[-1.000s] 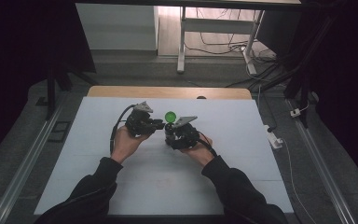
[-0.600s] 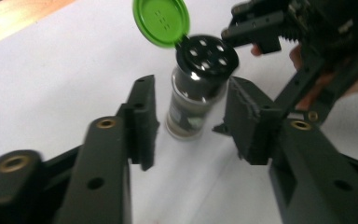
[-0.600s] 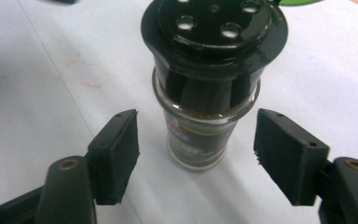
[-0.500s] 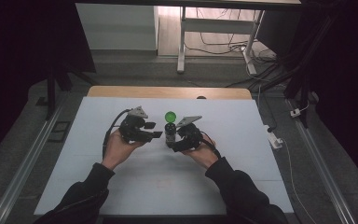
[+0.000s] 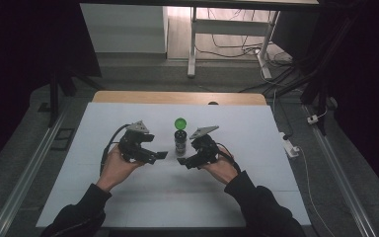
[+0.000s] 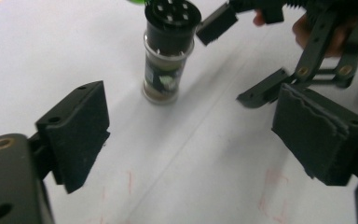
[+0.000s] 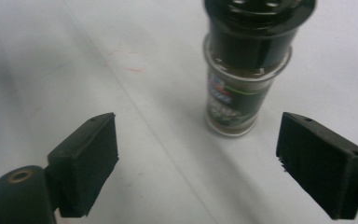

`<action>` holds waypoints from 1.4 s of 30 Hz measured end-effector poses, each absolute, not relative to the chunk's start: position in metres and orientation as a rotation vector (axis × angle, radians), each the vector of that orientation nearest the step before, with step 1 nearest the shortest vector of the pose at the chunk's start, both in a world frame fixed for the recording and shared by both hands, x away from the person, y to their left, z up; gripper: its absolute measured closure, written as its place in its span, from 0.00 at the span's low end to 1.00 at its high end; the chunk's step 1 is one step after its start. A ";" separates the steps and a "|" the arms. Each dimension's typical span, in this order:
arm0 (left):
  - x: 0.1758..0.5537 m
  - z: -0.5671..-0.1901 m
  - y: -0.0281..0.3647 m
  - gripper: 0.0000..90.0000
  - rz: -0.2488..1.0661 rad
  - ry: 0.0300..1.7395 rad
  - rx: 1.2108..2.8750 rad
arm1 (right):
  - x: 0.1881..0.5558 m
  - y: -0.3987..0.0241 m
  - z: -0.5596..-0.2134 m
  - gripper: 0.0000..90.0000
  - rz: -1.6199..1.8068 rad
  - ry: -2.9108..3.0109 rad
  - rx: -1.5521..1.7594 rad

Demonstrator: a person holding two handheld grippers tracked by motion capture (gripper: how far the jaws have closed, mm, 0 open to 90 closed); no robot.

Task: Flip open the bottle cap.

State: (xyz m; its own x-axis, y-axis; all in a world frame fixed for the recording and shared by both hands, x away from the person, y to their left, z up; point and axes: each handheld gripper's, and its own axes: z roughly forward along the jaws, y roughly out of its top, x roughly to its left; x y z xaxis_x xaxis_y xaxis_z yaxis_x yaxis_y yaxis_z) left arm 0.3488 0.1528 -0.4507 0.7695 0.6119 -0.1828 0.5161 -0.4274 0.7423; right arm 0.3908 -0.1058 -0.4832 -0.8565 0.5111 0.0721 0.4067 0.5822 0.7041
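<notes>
A small glass spice jar [image 5: 180, 142] with a black shaker top stands upright on the white table [image 5: 256, 148]. A round green lid [image 5: 180, 122] shows just behind its top; I cannot tell whether it is attached. My left gripper [image 5: 155, 149] is a little to the jar's left, and my right gripper [image 5: 186, 154] is just beside it on the near right. Both have just been opening, with nothing between their pads. In the left gripper view the jar [image 6: 168, 60] stands beyond the open left gripper [image 6: 196, 140], with the right gripper [image 6: 242, 56] farther off. The right gripper [image 7: 205, 161] faces the jar [image 7: 242, 70].
A wooden strip [image 5: 177, 97] runs along the table's far edge. A white adapter and cable [image 5: 290, 145] lie at the right edge. Metal rails [image 5: 34, 163] flank the table, and a stand's legs and cables lie on the floor beyond.
Both grippers have drawn back from the jar, the left one to the left and the right one towards the person. Their jaws stand wider apart, and the jar stands free.
</notes>
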 end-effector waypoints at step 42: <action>0.234 -0.459 0.246 0.00 0.194 0.982 1.971 | 0.311 -0.208 -0.447 0.00 1.189 2.517 0.874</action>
State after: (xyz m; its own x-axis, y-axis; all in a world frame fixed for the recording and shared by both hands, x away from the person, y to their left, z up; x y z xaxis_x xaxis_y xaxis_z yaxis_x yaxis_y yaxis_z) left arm 0.2335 0.2457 -0.4591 0.6728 0.7028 -0.2313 0.5621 -0.2822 0.7775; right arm 0.3108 -0.2075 -0.4475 -0.7978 0.6009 0.0494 0.4196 0.4946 0.7611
